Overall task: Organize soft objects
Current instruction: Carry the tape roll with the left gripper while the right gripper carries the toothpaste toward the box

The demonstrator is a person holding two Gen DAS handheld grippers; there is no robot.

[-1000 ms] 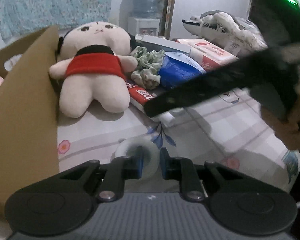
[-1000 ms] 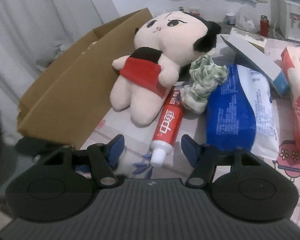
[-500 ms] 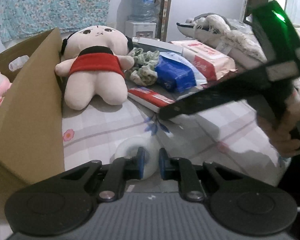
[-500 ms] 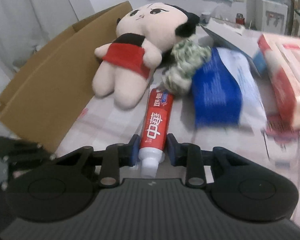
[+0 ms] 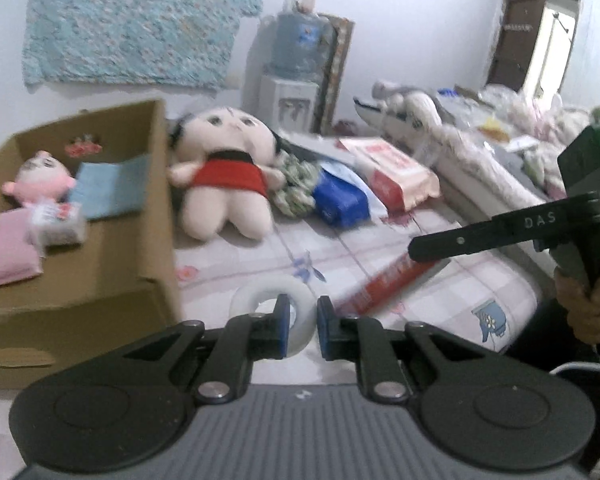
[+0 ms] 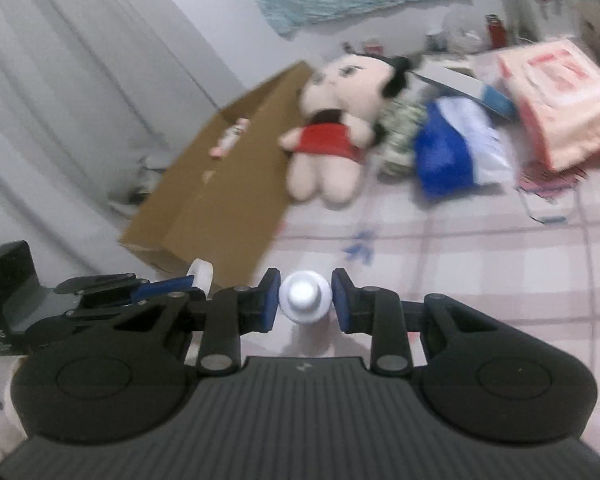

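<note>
My left tongs pinch a tape roll; my right tongs have just been closing and now grip the toothpaste tube. The box at left already holds some items; the big doll and packets at centre remain.

We see a cream doll in a red top, a brown box, a blue pack and a seemingly green-and-white scrunchie.
</note>
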